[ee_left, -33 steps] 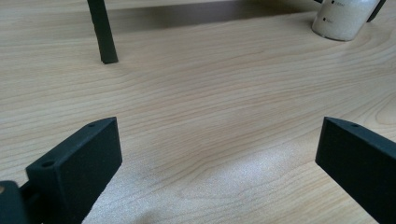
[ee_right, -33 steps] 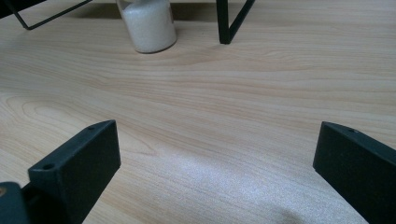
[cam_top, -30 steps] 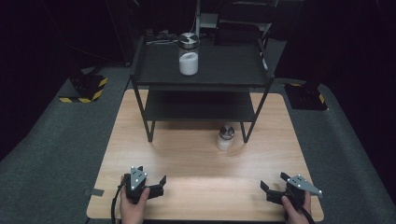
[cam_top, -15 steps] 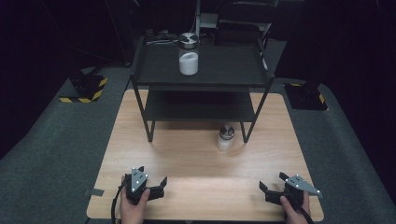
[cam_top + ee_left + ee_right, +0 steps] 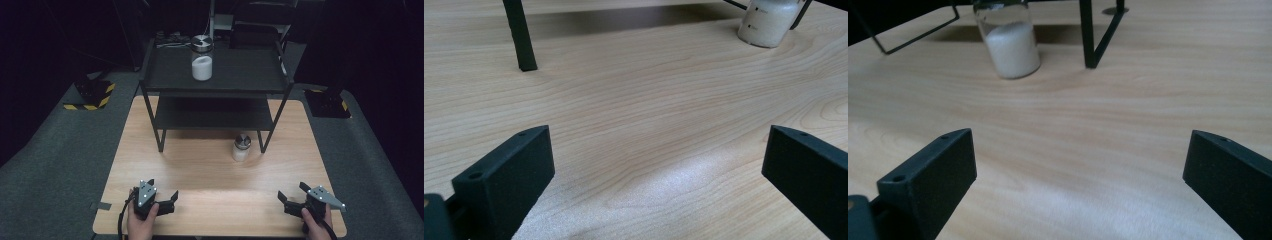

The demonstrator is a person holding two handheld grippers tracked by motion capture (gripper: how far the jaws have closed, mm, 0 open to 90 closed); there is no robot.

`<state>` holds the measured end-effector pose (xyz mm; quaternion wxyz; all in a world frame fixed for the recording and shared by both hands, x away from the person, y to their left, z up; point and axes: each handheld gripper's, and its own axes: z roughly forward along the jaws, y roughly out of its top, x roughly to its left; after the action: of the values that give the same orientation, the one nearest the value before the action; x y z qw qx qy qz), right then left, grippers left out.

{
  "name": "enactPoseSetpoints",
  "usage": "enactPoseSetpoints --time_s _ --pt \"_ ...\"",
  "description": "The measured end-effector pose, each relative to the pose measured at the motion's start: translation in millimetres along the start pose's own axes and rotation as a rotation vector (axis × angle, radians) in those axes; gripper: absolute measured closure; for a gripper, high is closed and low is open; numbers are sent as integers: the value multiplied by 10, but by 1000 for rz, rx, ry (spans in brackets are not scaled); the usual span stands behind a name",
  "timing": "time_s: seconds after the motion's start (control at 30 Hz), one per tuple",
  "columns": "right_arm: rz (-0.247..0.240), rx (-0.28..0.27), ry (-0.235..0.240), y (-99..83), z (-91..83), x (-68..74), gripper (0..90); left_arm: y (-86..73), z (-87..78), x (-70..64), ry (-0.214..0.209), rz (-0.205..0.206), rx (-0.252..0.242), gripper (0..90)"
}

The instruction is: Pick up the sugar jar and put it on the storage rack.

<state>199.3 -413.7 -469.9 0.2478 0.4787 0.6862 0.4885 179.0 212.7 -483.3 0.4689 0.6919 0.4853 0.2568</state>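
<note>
Small jar [image 5: 242,147] of white powder stands upright on the table [image 5: 200,170], just beside the rack's front right leg [image 5: 265,140]. Right gripper [image 5: 295,197] and left gripper [image 5: 165,200] rest at the near edge, jaws wide apart, empty. Jar lies ahead and left of the right gripper, judged the nearer.

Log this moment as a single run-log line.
left gripper: open, empty | right gripper: open, empty | small glass jar of white powder: upright on wooden table beside black shelf leg | contact: none
</note>
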Motion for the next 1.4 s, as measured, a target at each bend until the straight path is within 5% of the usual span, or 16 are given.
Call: enactPoseSetpoints --time_s 0.57,1.13,1.4 --pt "-91 10 38 441 425 141 6 -3 -7 2 -1 3 0 8" --pt "-176 57 101 673 1276 365 13 -11 -10 20 -12 12 -6 8" --pt "-170 16 97 615 1591 434 28 10 2 15 -17 25 7 8"
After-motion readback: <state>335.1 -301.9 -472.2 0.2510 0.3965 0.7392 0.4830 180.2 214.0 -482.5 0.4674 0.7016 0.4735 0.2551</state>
